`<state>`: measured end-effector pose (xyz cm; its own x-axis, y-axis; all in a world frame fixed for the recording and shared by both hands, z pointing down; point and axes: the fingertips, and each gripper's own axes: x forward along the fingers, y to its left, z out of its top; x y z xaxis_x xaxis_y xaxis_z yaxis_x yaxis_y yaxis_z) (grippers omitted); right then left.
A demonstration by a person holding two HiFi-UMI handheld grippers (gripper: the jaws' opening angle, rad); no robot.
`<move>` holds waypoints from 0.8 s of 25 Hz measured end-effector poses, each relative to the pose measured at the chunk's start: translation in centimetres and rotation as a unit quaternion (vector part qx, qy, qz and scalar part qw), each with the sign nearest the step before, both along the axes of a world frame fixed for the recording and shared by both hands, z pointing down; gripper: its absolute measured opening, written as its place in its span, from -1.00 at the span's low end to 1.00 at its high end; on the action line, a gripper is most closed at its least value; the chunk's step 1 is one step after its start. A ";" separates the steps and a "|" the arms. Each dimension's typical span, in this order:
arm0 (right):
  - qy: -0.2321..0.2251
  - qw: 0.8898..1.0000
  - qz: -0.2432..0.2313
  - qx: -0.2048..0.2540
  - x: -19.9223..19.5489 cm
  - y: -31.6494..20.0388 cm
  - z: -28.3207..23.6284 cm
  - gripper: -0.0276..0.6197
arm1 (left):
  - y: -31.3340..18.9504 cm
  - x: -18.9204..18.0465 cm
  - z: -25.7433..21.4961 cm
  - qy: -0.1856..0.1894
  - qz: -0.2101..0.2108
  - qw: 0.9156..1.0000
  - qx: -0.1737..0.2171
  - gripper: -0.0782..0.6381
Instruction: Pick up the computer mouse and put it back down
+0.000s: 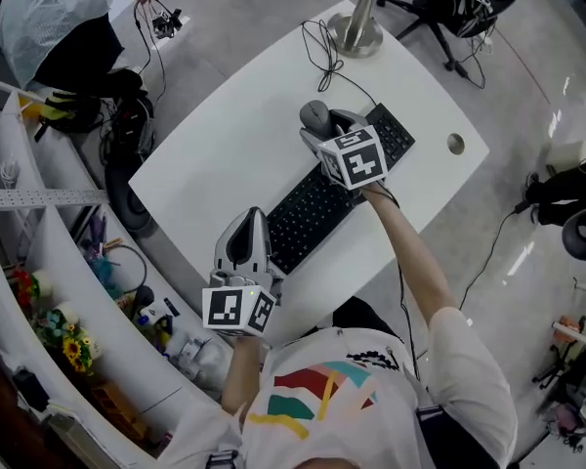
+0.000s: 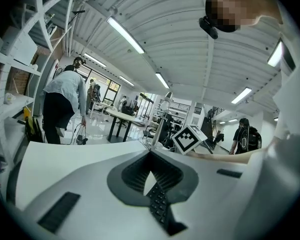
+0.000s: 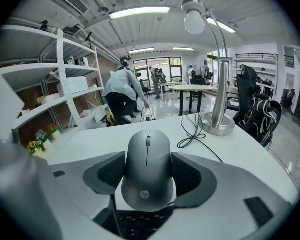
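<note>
while right hand-held gripper (image 3: 148,158) clasps mouse (image 3: 148,176), left hand-held gripper (image 2: 150,153) clenched empty, white desk (image 1: 234,154), office shelves (image 3: 40,68)

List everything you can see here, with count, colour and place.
table: one, white, centre
keyboard: one, black, on the table
computer mouse: one, grey, at the keyboard's far end
desk lamp: one, silver, table's far end
cable: one, black, beside the lamp base
shelving: one unit, white, left of the table
bystander: one, pale shirt, far left
left gripper: one, grey, shut, empty, at the keyboard's near end
right gripper: one, grey, shut on the computer mouse
</note>
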<state>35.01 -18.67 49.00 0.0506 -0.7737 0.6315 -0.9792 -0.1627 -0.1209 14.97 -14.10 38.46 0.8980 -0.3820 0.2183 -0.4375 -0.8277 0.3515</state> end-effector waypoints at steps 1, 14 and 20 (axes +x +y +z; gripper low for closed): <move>-0.001 1.000 0.002 -0.010 0.4 -0.5 0.8 -0.01 | -0.4 0.1 0.2 -0.002 -0.002 1.000 0.000 -0.66; 0.035 0.992 0.007 -0.124 2.0 -1.4 6.9 -0.01 | -2.5 0.0 3.2 -0.024 -0.013 0.999 -0.024 -0.66; 0.080 0.988 -0.010 -0.134 1.4 -1.8 7.4 -0.01 | -3.5 -0.5 4.0 -0.027 -0.020 0.999 -0.030 -0.66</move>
<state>36.41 -20.51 56.37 0.1528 -0.5816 0.7990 -0.9856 -0.1494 0.0798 14.51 -17.56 42.45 0.8686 -0.4022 0.2892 -0.4895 -0.7872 0.3752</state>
